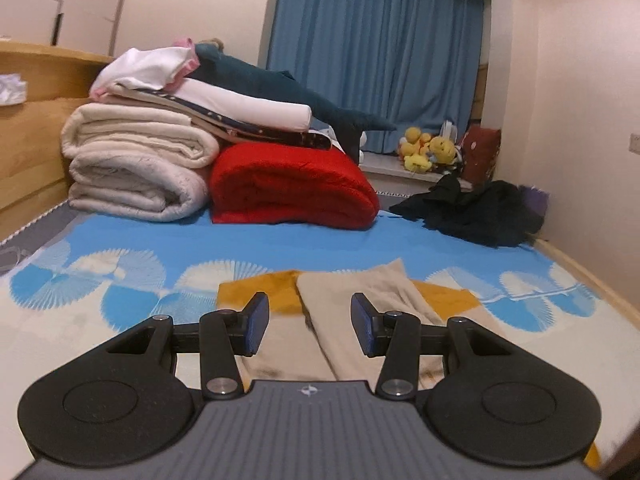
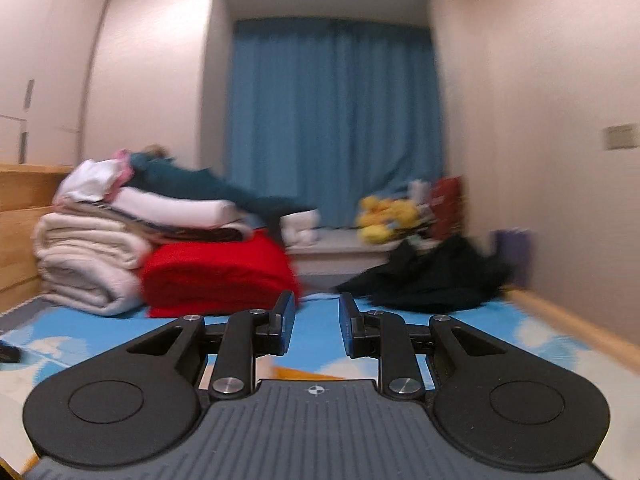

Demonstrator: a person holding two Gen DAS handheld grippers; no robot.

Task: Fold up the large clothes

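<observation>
Nearest the camera, the left gripper (image 1: 309,318) has its jaws spread apart with nothing between them, hovering just above a beige garment (image 1: 360,312) that lies flat over a mustard-yellow garment (image 1: 264,290) on the blue-and-white patterned mat (image 1: 132,280). The right gripper (image 2: 317,322) also holds nothing, its jaws narrowly parted. Beyond the beige garment, well apart from it towards the curtain (image 1: 376,56), a crumpled black garment (image 1: 476,212) sits in a heap; it is probably the next piece to fold. It looks soft, limp and light, likely to sag and bunch, so it seems best pinched at an outer edge or corner. Further left of it lies a red folded blanket (image 1: 292,184).
</observation>
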